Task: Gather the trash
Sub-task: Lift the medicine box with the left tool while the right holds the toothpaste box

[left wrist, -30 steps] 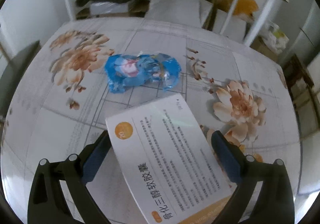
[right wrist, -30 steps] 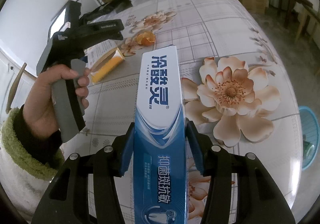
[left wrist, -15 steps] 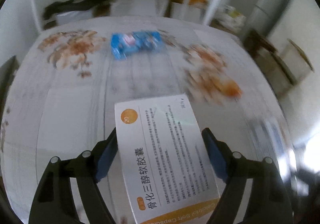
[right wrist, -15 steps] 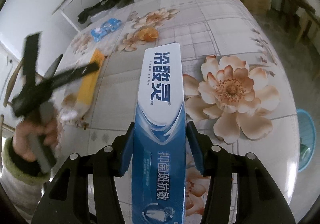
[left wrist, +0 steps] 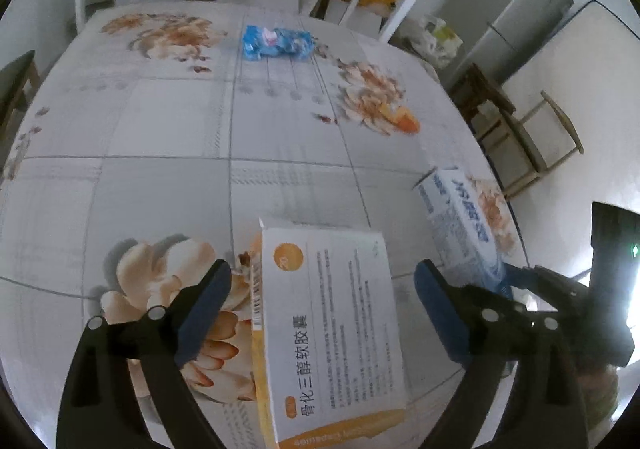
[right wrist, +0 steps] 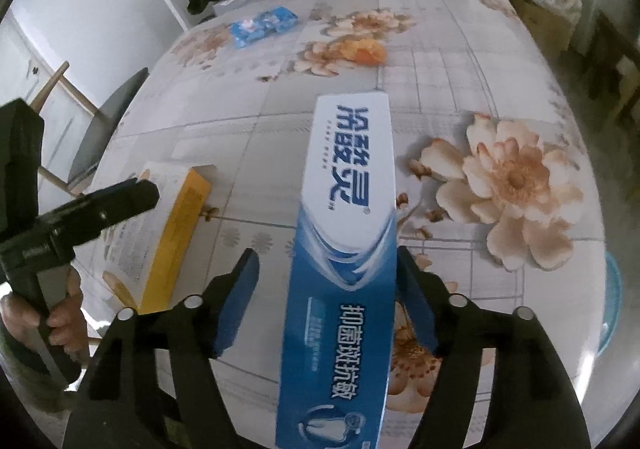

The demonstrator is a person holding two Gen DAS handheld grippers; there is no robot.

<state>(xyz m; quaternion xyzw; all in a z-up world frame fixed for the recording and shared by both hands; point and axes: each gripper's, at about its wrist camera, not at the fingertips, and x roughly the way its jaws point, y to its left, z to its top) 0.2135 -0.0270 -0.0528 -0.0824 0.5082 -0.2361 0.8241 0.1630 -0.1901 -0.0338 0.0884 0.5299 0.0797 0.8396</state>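
Lying lengthwise between the opening jaws of the right gripper [right wrist: 326, 285], the toothpaste box [right wrist: 344, 233] is pointed away over the flowered table [right wrist: 460, 97]; only the right pad seems touched. The medicine box [left wrist: 328, 329] is seen between the widely spread, opening jaws of the left gripper [left wrist: 322, 295], with gaps on both sides, its long axis along the fingers.

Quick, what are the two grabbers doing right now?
Left gripper: opening, both pads clear of the medicine box.
Right gripper: opening, toothpaste box between its jaws.
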